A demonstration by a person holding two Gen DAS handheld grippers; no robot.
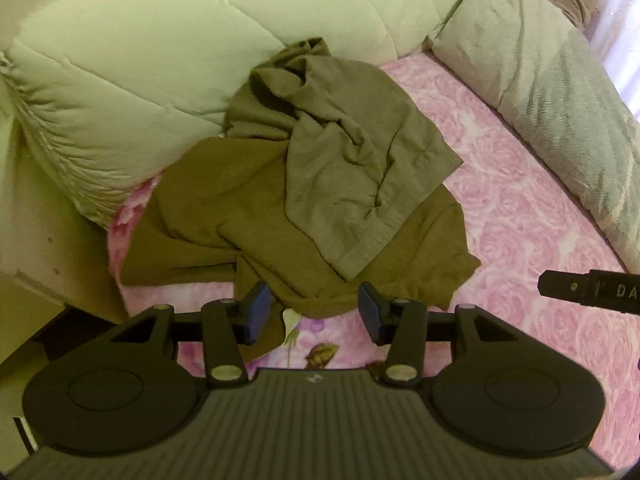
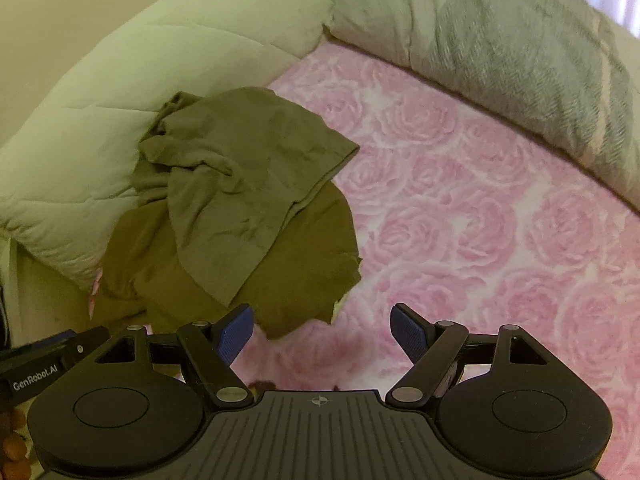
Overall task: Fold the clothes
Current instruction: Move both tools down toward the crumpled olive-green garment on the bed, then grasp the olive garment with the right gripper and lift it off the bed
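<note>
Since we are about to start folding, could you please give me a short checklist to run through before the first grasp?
1. Left gripper open: ok, jaws wide apart, nothing between them.
2. Right gripper open: ok, empty, over bare sheet.
3. Top garment reachable: ok, the lighter olive knit garment lies crumpled on the darker olive-brown garment.
4. Left gripper lined up with an edge: ok, the darker garment's near hem sits just ahead of its fingers.
5. Room to spread out: ok, the pink rose-patterned bed sheet is bare to the right of the pile.
6. Garment type and orientation: cannot tell, too bunched.
</note>
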